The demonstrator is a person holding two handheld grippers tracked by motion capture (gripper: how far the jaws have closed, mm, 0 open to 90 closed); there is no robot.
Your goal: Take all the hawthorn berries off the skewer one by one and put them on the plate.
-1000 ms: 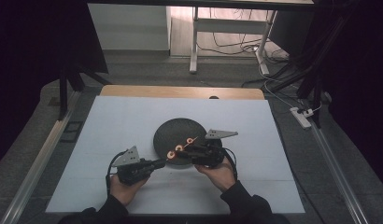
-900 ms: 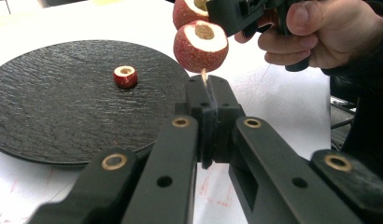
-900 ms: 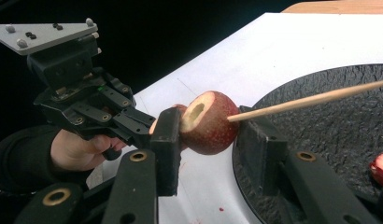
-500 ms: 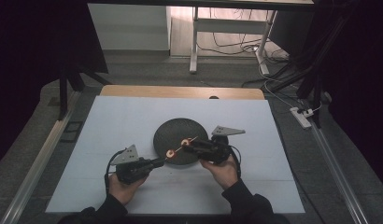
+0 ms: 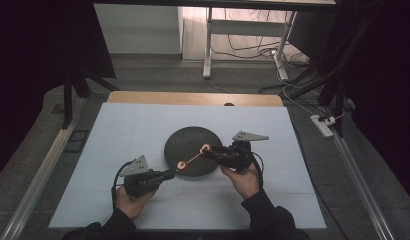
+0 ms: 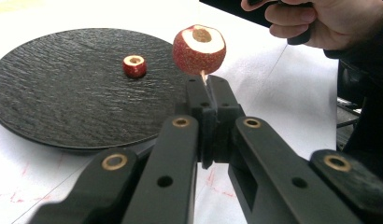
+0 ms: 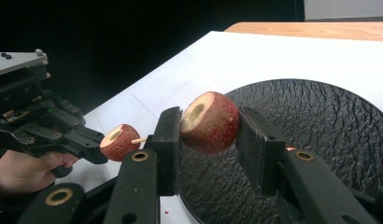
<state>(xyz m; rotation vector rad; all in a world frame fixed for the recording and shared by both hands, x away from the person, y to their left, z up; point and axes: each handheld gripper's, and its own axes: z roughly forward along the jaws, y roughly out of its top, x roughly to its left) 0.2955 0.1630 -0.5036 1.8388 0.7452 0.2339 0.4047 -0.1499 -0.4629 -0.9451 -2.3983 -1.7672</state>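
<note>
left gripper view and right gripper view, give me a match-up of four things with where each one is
Things:
1 stick
2 speared fruit
3 loose fruit
4 hollowed fruit

Places:
a lying on the black plate
b pinched in the left gripper
c pinched in the right gripper
d on the stick's end, off the table

Pairs: 1-b, 2-d, 3-a, 4-c
</note>
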